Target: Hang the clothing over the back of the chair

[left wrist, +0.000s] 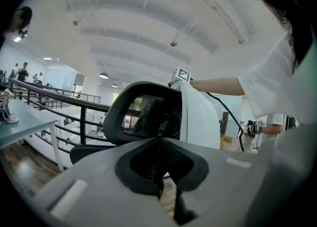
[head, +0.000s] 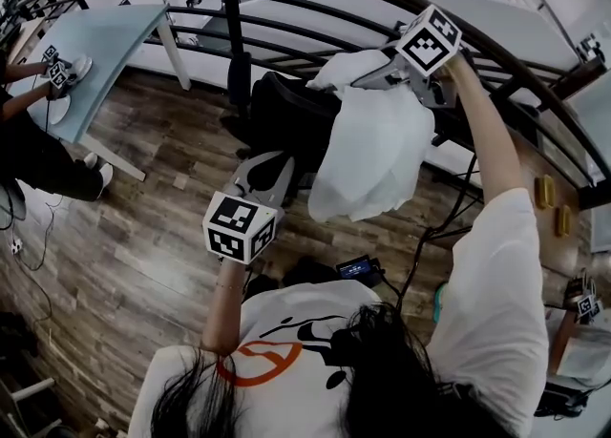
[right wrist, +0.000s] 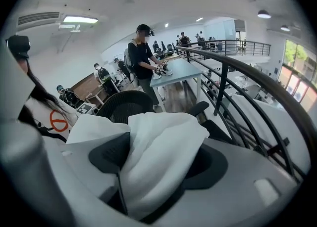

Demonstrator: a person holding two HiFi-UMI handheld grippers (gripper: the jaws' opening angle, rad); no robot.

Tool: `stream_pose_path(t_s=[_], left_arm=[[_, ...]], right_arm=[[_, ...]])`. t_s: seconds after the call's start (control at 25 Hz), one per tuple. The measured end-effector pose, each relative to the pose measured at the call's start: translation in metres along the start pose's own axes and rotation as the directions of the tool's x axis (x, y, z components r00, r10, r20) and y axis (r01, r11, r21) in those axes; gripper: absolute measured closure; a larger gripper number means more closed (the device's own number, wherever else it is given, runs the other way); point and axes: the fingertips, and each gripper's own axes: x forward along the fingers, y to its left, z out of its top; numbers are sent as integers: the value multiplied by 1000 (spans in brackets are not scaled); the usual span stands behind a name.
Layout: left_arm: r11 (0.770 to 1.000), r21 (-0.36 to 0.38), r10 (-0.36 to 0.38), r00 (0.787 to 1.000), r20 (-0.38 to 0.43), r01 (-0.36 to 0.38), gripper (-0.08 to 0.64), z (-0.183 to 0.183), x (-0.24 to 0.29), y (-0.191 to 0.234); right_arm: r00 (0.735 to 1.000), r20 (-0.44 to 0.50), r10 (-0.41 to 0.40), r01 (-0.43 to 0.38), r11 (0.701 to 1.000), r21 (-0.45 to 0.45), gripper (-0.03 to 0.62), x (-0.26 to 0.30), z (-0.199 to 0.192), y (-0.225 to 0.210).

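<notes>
**A:** Where is the clothing (head: 372, 155), and what does it look like?

**B:** Plain white and crumpled, it hangs against the back of the black mesh chair (head: 277, 107). The right gripper (right wrist: 153, 169) pinches a bunched fold between its fingers. The left gripper (left wrist: 161, 169) fingers seem closed on nothing.

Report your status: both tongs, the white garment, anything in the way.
Left tongs shut, empty. Right tongs shut on white garment, held up beside black mesh chair back, not clearly draped. Metal railing close behind chair.
</notes>
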Motion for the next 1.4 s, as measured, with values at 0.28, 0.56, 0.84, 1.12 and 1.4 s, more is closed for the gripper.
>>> stream_pose_path(t_s=[0.28, 0.56, 0.84, 1.12, 1.4], left_arm=[[1000, -13, 12, 999, -38, -13, 560, -10, -7, 7], [998, -46, 35, 999, -27, -36, 560, -13, -12, 12], [997, -52, 50, 998, -29, -51, 560, -21, -18, 13], [994, -61, 85, 996, -29, -87, 560, -26, -31, 23], [996, -65, 54, 998, -40, -56, 560, -27, -21, 5]], right_arm=[[982, -158, 105, -96, 993, 63, 210, -4, -16, 1], [943, -286, 170, -185, 982, -27, 212, -11, -16, -3], [931, -305, 199, -210, 978, -5, 212, -27, -8, -2], [940, -289, 182, -192, 981, -4, 213, -38, -5, -6], [934, -339, 110, -177, 969, -174, 233, -14, -4, 7]])
